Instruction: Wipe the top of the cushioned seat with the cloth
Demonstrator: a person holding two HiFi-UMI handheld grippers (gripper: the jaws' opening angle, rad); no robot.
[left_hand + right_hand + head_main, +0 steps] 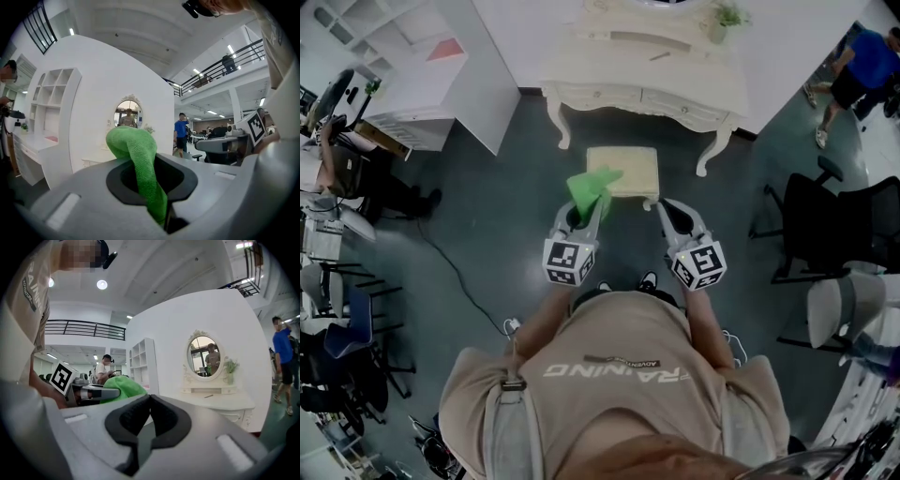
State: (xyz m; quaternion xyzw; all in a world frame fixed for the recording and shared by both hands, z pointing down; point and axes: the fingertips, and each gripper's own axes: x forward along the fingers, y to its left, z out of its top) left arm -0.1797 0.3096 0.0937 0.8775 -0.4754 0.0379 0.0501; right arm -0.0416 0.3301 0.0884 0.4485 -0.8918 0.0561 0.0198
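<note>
Head view, with both gripper views. The left hand-held gripper (584, 211) has its jaws pressed together on a green cloth (589, 189). In the left gripper view the cloth (137, 152) rises out of the slit between the closed jaws of this hand-held gripper (158, 190) and folds over beyond their tips. The right hand-held gripper (668, 210) sits just beside the left one, level with it. In its own view the right hand-held gripper (149, 403) has its dark pads (166, 416) meeting, with nothing between them. The cloth (123, 386) appears to its left.

The cushioned seat (630, 169) stands on the dark floor (497, 225) just ahead of both hand-held grippers. Its near edge lies just past their tips. The free end of the cloth overlaps the seat's corner nearest the left hand-held gripper; contact with the cushion cannot be judged. A cream dressing table (642, 70) with an oval mirror (205, 356) stands beyond the seat.
</note>
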